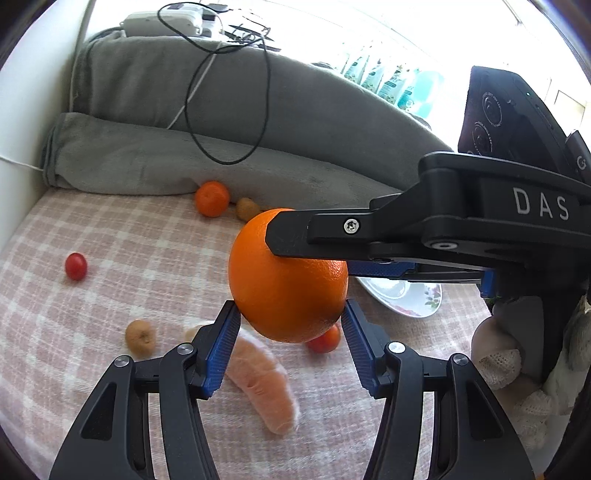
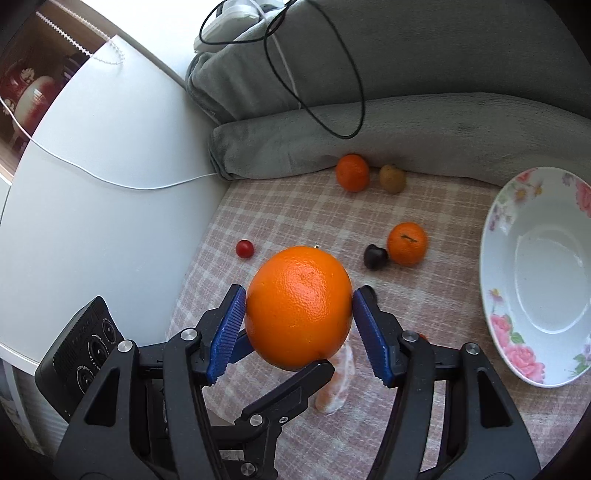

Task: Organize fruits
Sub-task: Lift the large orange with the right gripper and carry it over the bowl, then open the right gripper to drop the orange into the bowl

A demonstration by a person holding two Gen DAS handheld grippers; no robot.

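Orange (image 2: 298,306) hangs pinched by the right tool (image 2: 298,314) with the left tool (image 1: 290,321) touching it, barely gripping; a mistimed release could drop it short of the plate (image 2: 491,221).

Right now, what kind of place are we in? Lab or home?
Likely a home, on a bed or daybed by a window: checked pink blanket underneath, grey folded throw against the back, a floral china bowl, and a power strip with cables on the ledge.
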